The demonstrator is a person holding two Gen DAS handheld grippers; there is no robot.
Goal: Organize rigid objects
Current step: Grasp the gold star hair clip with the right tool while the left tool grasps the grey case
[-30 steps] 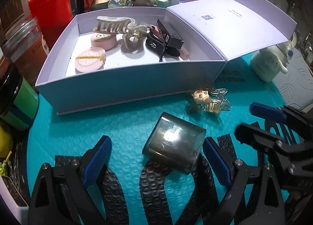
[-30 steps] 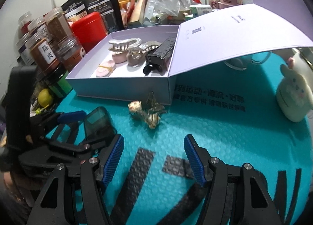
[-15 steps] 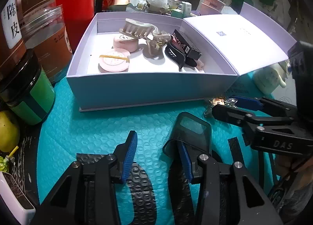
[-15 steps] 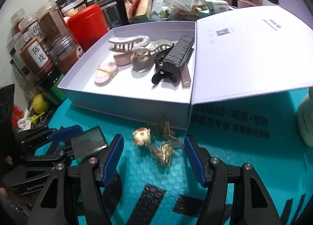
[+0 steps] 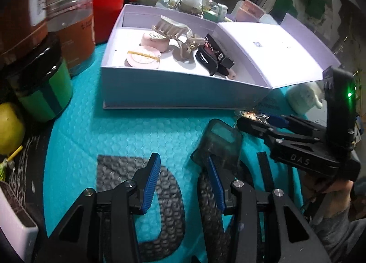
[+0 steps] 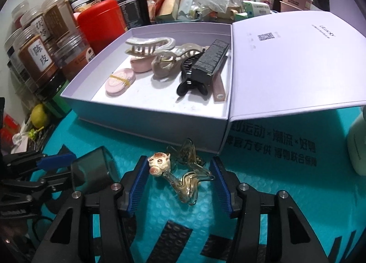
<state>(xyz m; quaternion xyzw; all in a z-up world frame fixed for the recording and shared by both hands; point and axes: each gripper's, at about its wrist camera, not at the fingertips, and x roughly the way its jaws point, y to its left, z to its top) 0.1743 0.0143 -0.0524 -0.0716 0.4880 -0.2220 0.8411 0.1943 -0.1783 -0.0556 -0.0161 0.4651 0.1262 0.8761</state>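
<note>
Right gripper (image 6: 178,164) jaws closing around pig hair clip (image 6: 183,183), no contact yet (thin, probably brittle, slippery plastic). Pinch the clear body crosswise, gently. Left gripper (image 5: 180,160) drawn shut, dark case (image 5: 222,141) leaning on its side.

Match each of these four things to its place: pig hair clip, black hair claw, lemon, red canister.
Things:
1. pig hair clip
2. black hair claw
3. lemon
4. red canister

Places:
A. behind the white box
B. beside the green-banded jar
C. on the teal mat, just in front of the box
D. inside the box

Pairs: 1-C, 2-D, 3-B, 4-A
</note>
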